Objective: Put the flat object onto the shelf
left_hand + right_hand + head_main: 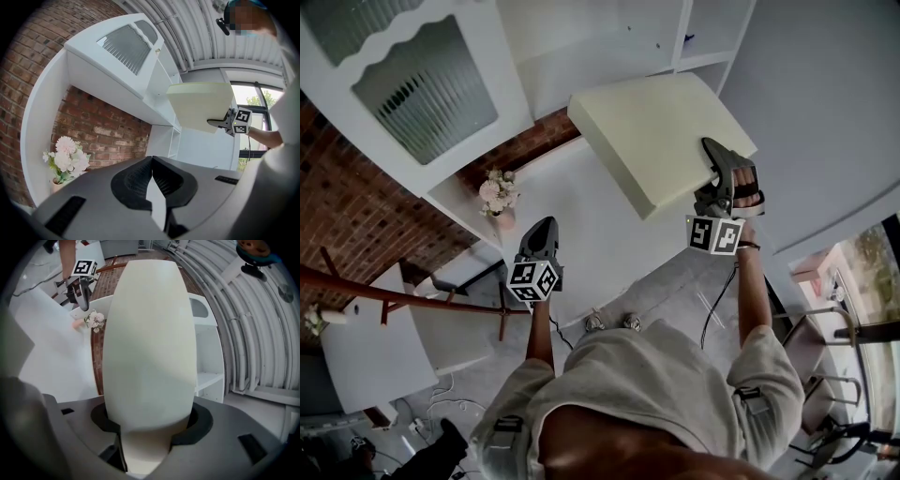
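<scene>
The flat object is a thick cream slab (pixel 652 136), held up in the air before the white shelf unit (pixel 703 37). My right gripper (pixel 717 178) is shut on the slab's near right edge. In the right gripper view the slab (pixel 150 343) fills the middle, clamped between the jaws of the right gripper (pixel 150 427), with the shelf compartments (pixel 208 376) behind it. My left gripper (pixel 542 234) hangs lower and to the left, shut, with nothing in it. The left gripper view shows its pads (pixel 151 178) meeting at the tip and the slab (pixel 201 105) off to the right.
A pot of pale flowers (pixel 499 192) stands on the white counter by the brick wall (pixel 356 206). A cabinet door with ribbed glass (pixel 422 84) hangs above. A wooden rail (pixel 403 298) and a white table (pixel 366 356) are at the left, metal chairs (pixel 834 347) at the right.
</scene>
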A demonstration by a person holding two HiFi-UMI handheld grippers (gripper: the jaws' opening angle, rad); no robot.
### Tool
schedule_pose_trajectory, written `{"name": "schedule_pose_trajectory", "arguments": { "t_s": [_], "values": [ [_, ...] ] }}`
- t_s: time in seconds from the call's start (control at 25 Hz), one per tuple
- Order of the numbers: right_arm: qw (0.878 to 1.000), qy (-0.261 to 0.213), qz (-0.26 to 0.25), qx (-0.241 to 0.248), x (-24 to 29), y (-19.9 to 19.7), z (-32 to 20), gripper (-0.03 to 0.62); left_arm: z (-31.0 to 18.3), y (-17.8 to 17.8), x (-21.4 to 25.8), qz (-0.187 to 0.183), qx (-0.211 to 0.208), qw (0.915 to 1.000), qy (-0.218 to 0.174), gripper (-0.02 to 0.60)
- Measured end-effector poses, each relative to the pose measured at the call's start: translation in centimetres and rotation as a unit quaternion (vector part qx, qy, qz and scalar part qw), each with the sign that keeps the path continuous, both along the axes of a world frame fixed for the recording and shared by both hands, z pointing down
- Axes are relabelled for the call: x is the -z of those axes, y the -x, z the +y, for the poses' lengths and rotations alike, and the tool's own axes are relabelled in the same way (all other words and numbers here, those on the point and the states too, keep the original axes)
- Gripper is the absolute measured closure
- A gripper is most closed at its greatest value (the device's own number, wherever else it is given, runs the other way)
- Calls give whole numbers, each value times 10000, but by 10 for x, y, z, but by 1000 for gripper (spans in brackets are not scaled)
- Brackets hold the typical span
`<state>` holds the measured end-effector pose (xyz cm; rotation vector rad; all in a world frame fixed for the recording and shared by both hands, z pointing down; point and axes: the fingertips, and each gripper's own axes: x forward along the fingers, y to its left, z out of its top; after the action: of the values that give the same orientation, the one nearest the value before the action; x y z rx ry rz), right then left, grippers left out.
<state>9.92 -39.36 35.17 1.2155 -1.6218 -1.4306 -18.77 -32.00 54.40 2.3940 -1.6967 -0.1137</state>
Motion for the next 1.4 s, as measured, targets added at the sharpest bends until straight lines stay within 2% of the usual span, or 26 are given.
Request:
{"name": "schedule_pose_trajectory", "arguments": {
  "t_s": [0.16, 0.36, 0.92, 1.4],
  "values": [
    [9989, -325, 347, 11, 16, 6, -6, 318, 1, 0, 0, 13, 18, 10000, -8, 566],
    [9976, -485, 484, 69, 28, 14, -18, 318, 1, 5, 0, 23, 83, 10000, -8, 566],
    [9946, -280, 997, 96, 11, 57, -75, 313, 11, 41, -7, 70, 482, 9988, 46, 566],
    [9937, -133, 1103, 114, 8, 91, -116, 313, 6, 59, -13, 140, 590, 9981, 88, 566]
  ]
}}
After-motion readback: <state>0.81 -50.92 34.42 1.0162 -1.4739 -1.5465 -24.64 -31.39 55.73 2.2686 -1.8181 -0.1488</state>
